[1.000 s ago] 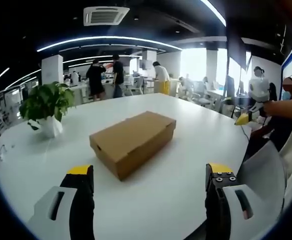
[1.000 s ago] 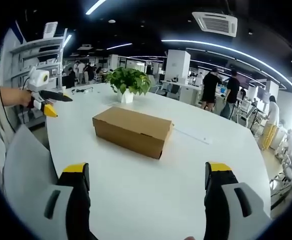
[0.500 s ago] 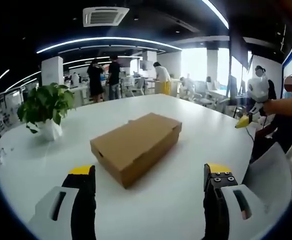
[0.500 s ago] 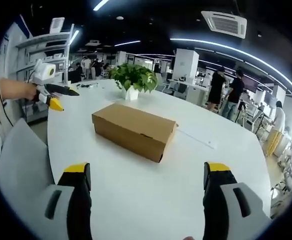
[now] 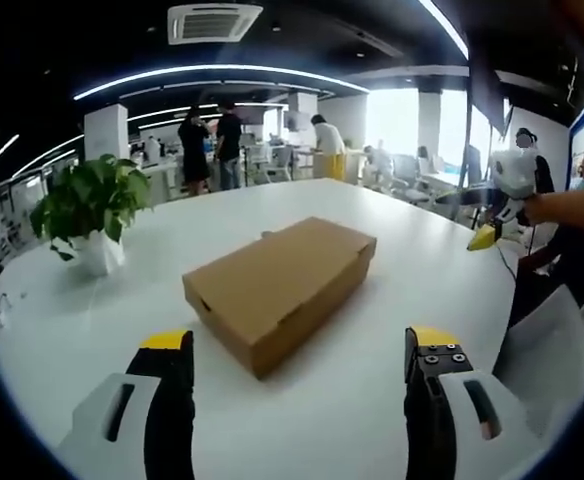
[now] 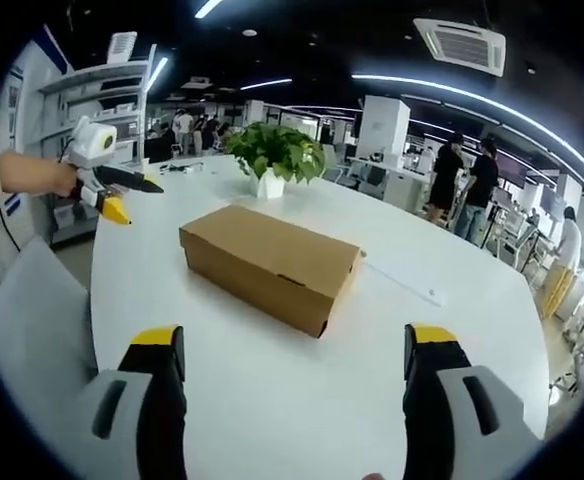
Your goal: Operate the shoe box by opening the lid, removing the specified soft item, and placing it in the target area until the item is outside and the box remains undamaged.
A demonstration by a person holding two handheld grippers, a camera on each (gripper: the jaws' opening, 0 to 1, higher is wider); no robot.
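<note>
White table (image 5: 392, 260); closed shoe box (image 5: 277, 287) centred; both grippers' fingers apart, empty.

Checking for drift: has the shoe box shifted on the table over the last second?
No. The shoe box keeps its place relative to the potted plant; the cameras have neared.

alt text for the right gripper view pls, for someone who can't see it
A closed brown cardboard shoe box sits on a white table, untouched, with the right gripper open in the foreground, its yellow-tipped jaws standing wide apart short of the box. Beyond the box stands a potted plant; the left gripper enters from the left, held in a hand.
</note>
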